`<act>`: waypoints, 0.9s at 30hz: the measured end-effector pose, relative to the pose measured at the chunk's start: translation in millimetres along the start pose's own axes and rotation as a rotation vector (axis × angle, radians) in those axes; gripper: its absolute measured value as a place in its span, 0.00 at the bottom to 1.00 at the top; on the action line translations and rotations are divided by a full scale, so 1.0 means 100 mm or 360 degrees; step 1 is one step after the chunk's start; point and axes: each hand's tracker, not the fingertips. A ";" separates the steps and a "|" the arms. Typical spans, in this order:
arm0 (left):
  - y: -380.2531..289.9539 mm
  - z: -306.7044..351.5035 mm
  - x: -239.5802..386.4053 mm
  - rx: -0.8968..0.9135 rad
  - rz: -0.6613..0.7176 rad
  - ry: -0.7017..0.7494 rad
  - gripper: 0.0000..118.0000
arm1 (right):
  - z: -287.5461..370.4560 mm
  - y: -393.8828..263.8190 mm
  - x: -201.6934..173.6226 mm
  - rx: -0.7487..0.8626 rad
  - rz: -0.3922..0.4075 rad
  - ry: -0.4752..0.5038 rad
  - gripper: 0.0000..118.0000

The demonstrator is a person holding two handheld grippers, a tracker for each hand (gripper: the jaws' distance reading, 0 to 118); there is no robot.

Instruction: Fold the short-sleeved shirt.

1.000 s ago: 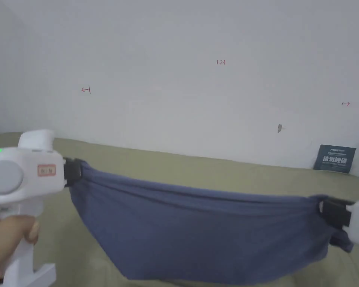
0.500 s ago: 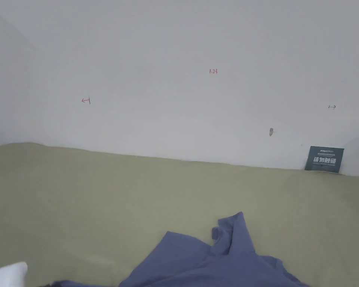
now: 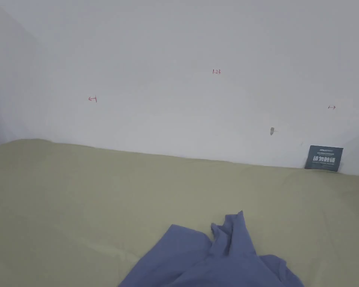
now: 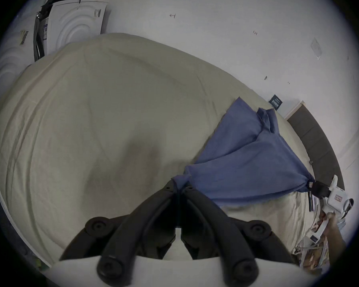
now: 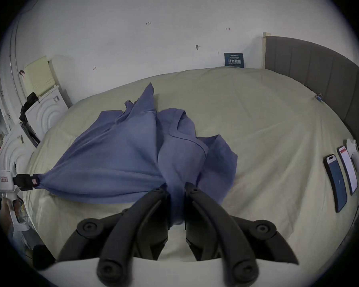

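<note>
A blue shirt point(image 5: 133, 157) lies crumpled on a beige bed point(image 5: 257, 125), its near edge stretched between two tongs. The left tongs point(image 4: 179, 186) are closed tight on a bunched corner of the cloth; the right tongs point(image 5: 175, 188) grip a fold of it, fabric running down between the jaws. Beyond the tongs the rest of the shirt spreads in folds toward a white wall point(image 3: 175, 56). Off to the right tongs' right, two phones point(image 5: 340, 177) rest at the bed's edge.
</note>
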 end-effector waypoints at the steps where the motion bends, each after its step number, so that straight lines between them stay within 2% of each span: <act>1: -0.01 0.00 0.02 -0.0036 -0.0009 -0.0015 0.03 | 0.01 0.01 0.00 0.0006 0.0002 0.0018 0.14; 2: 0.00 0.01 0.03 -0.0040 -0.0016 -0.0011 0.10 | 0.03 0.03 -0.02 0.0011 0.0006 0.0025 0.20; 3: 0.02 0.04 0.05 -0.0037 -0.0013 0.0001 0.30 | 0.06 0.06 -0.05 0.0027 0.0015 0.0016 0.29; 4: 0.04 0.09 0.07 0.0002 -0.0005 0.0028 0.73 | 0.12 0.09 -0.09 0.0055 0.0028 0.0028 0.48; 5: 0.07 0.16 0.08 0.0046 0.0007 0.0033 0.95 | 0.19 0.13 -0.12 0.0110 0.0039 0.0031 0.67; 6: 0.10 0.23 0.10 0.0076 0.0019 0.0015 0.99 | 0.24 0.17 -0.14 0.0139 0.0053 0.0058 0.80; 7: 0.13 0.34 0.12 0.0173 0.0025 -0.0050 0.97 | 0.30 0.22 -0.18 0.0156 0.0078 0.0084 0.84; 10: 0.24 0.65 0.23 0.0320 -0.0039 -0.0145 0.95 | 0.51 0.34 -0.31 0.0272 0.0185 0.0069 0.83; 13: 0.29 0.83 0.40 0.0424 -0.0268 -0.0109 0.81 | 0.67 0.37 -0.41 0.0306 0.0253 0.0037 0.81; 14: 0.29 0.88 0.47 0.0453 -0.0360 -0.0077 0.81 | 0.72 0.37 -0.45 0.0308 0.0257 0.0037 0.81; 15: 0.28 0.91 0.52 0.0483 -0.0425 -0.0031 0.65 | 0.76 0.36 -0.47 0.0303 0.0271 0.0047 0.74; 16: 0.26 0.92 0.57 0.0496 -0.0484 0.0032 0.33 | 0.79 0.35 -0.47 0.0279 0.0289 0.0053 0.57; 17: 0.22 0.90 0.58 0.0482 -0.0525 0.0085 0.08 | 0.79 0.32 -0.50 0.0229 0.0298 0.0056 0.39; 18: 0.20 0.88 0.58 0.0475 -0.0537 0.0097 0.02 | 0.79 0.29 -0.53 0.0165 0.0325 0.0039 0.18; 21: 0.16 0.84 0.45 0.0349 -0.0401 -0.0064 0.00 | 0.82 0.14 -0.59 0.0148 0.0366 -0.0005 0.06; 23: 0.15 0.78 0.36 0.0302 -0.0311 -0.0072 0.00 | 0.80 0.08 -0.59 0.0144 0.0369 0.0017 0.06; 27: 0.32 0.58 0.23 0.0109 -0.0285 -0.0031 0.00 | 0.73 0.05 -0.59 0.0092 0.0320 0.0030 0.06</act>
